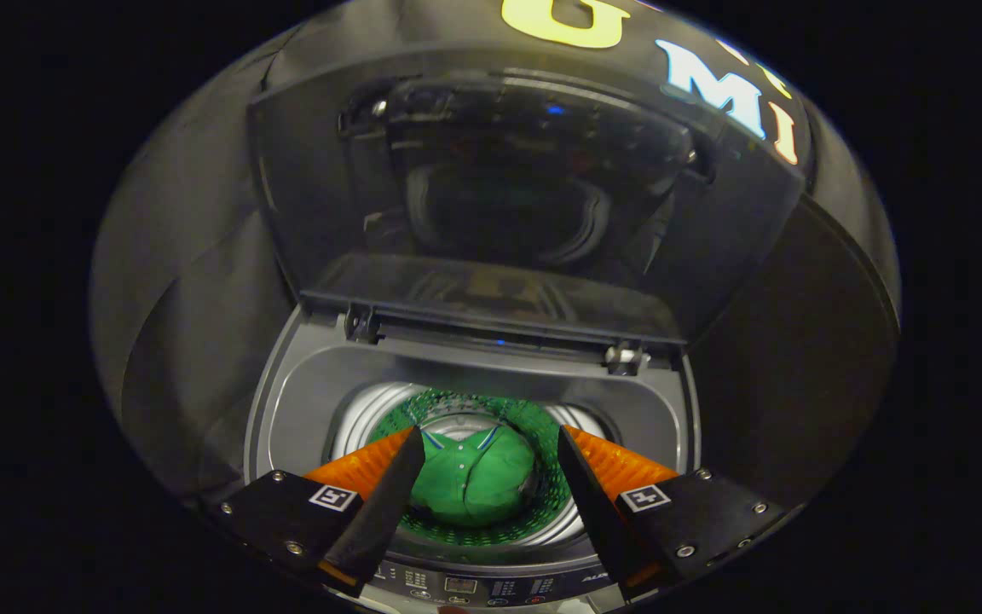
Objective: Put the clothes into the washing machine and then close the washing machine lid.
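Hovered with gripper [488, 431] fingers spread wide, holding nothing, above the washing machine [286, 418]. Saw between and below them a green collared shirt [474, 477], crumpled, lying loose in the drum [372, 409]. Beyond, found the lid [508, 196] standing upright, open.

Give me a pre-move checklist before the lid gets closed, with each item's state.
1. Shirt inside the drum: ok, it lies low in the tub.
2. Gripper free of cloth: ok, jaws spread apart with the shirt below and between them, not pinched.
3. Nothing draped over the washer rim: ok on the part in view; the near rim behind the fingers, cannot tell.
4. Lid ready to be pulled down: ok, it stands fully raised behind the opening.
5. Hinges unobstructed: ok, nothing caught there.
6. More clothes left outside: cannot tell.
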Motion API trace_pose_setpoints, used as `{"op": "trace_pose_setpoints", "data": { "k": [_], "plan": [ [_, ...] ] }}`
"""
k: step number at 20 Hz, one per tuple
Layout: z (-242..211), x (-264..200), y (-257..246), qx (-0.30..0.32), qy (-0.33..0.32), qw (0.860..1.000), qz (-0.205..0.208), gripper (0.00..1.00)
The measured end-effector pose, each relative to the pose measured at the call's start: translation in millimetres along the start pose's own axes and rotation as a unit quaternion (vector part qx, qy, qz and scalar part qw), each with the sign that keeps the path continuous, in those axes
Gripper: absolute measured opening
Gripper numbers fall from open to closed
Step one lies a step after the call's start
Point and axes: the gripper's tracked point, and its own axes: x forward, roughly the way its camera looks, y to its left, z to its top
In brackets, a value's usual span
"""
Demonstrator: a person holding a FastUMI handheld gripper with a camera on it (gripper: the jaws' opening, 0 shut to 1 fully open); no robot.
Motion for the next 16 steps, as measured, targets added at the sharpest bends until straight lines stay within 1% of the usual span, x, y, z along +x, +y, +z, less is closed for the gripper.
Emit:
{"op": "trace_pose_setpoints", "data": {
  "k": [2,4,10,13,16],
  "plan": [
    [15.3,-12.2,-1.0,0.015,-0.020,1.000,0.000,0.96],
    [29.8,-30.9,-8.2,0.016,-0.047,0.999,-0.006,0.96],
    [66.0,-88.8,-32.3,0.050,-0.118,0.991,-0.027,0.96],
    [99.3,-119.6,-44.6,0.056,-0.146,0.987,-0.043,0.96],
    [139.7,-136.4,-52.1,0.057,-0.173,0.982,-0.052,0.96]
  ]
}}
